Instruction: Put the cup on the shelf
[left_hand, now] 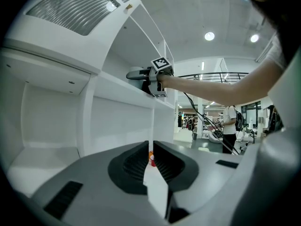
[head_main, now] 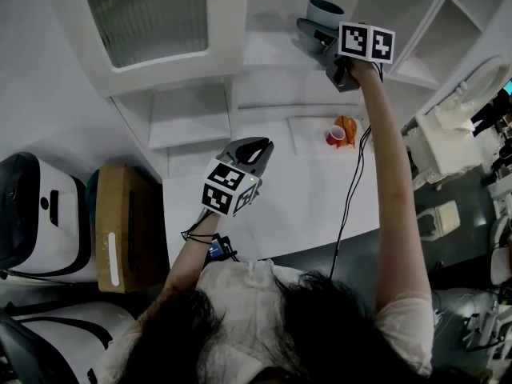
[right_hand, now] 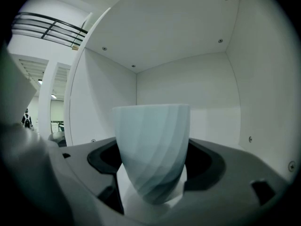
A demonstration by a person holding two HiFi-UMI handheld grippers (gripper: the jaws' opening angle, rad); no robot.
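- While my right arm was stretched up, my right gripper (head_main: 310,30) was clamped on the pale blue cup (right_hand: 151,145), one jaw on each side, cup upright.
- Cup was inside an upper compartment of the white shelf (head_main: 264,54); could not tell whether its base touched the floor.
- My left gripper (head_main: 253,147) hung lower, over the white counter (head_main: 264,214), jaws drawn to a thin slit, nothing in them.
- A small red cup (head_main: 336,136) and an orange item (head_main: 346,125) stood together at the counter's back.

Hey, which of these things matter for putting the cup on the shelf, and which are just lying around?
In the job: pale blue faceted cup, right hand-held gripper clamping it, white shelf compartment.
Lying about: small red cup, orange object beside it, brown cardboard box, empty left hand-held gripper.
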